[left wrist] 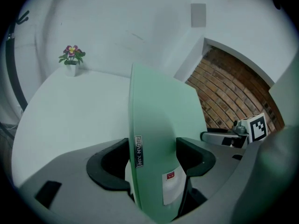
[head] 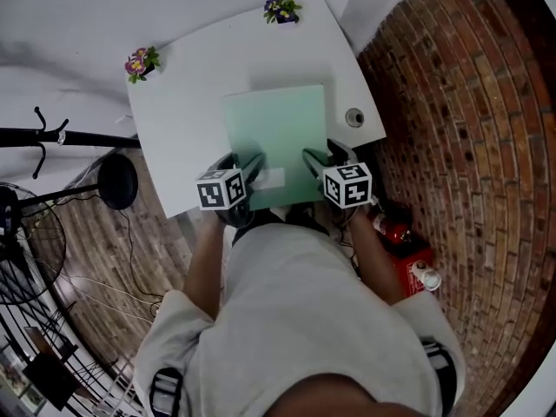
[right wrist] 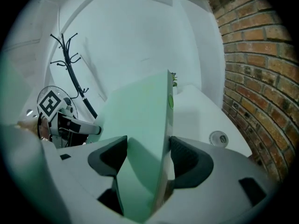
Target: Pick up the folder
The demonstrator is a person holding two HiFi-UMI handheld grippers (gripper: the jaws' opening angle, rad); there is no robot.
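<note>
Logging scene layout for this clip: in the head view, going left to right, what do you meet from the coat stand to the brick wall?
Coat stand, pink potted flower, left hand-held gripper, green folder, right hand-held gripper, brick wall.

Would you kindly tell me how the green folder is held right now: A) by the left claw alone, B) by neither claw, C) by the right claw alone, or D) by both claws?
D: the left claw and the right claw each have their jaws closed on an edge of the green folder, as each gripper view shows.
</note>
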